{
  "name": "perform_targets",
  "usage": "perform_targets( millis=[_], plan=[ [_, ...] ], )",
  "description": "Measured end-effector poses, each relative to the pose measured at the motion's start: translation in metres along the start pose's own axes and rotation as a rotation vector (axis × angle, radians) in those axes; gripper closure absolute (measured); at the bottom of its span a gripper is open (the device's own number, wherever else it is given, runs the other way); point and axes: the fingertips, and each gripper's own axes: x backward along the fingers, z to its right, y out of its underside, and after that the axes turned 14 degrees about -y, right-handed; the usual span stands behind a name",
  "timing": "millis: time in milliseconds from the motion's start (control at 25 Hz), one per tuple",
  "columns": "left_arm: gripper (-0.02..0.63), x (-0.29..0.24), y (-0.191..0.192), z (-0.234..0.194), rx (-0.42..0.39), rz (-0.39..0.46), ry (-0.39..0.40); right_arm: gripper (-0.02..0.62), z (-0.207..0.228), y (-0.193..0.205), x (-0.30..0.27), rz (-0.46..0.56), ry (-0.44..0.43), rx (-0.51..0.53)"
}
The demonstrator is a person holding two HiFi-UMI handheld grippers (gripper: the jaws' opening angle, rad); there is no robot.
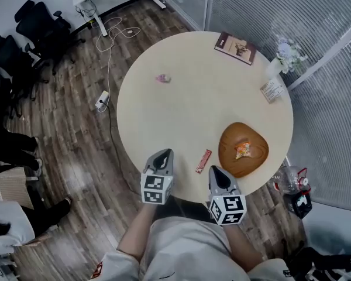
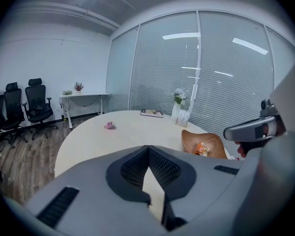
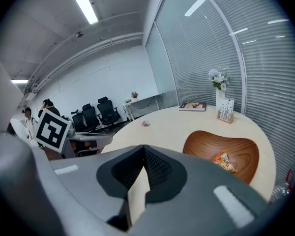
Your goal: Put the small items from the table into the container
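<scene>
A brown wooden bowl (image 1: 254,157) sits at the near right of the round table (image 1: 187,104), with an orange snack packet (image 1: 243,150) lying inside it. A red stick packet (image 1: 203,161) lies on the table just left of the bowl, between my two grippers. A small pink item (image 1: 163,78) rests far off at the table's left side. My left gripper (image 1: 165,153) hovers at the near table edge, shut and empty. My right gripper (image 1: 215,168) is beside it, jaws together with nothing in them. The bowl (image 3: 221,154) and its packet (image 3: 224,162) show ahead in the right gripper view.
A book (image 1: 236,47), a vase of flowers (image 1: 284,54) and a card holder (image 1: 272,90) stand at the table's far right. A power strip (image 1: 102,100) with cable lies on the floor to the left. Office chairs (image 1: 32,34) stand beyond. A glass wall runs along the right.
</scene>
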Motion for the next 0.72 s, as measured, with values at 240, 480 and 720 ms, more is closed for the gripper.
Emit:
perform_targets(
  millis=[240, 480, 720],
  plan=[
    [0.601, -0.048, -0.036, -0.044, -0.099, 0.032, 0.027, 0.594, -0.004, -0.018, -0.03, 0.0, 0.035, -0.009],
    [0.6, -0.125, -0.073, -0.087, -0.287, 0.082, 0.127, 0.594, -0.003, -0.046, -0.067, 0.003, 0.126, -0.036],
    [0.542, -0.21, -0.101, -0.122, -0.471, 0.113, 0.264, 0.594, 0.009, -0.068, -0.103, 0.018, 0.238, -0.095]
  ],
)
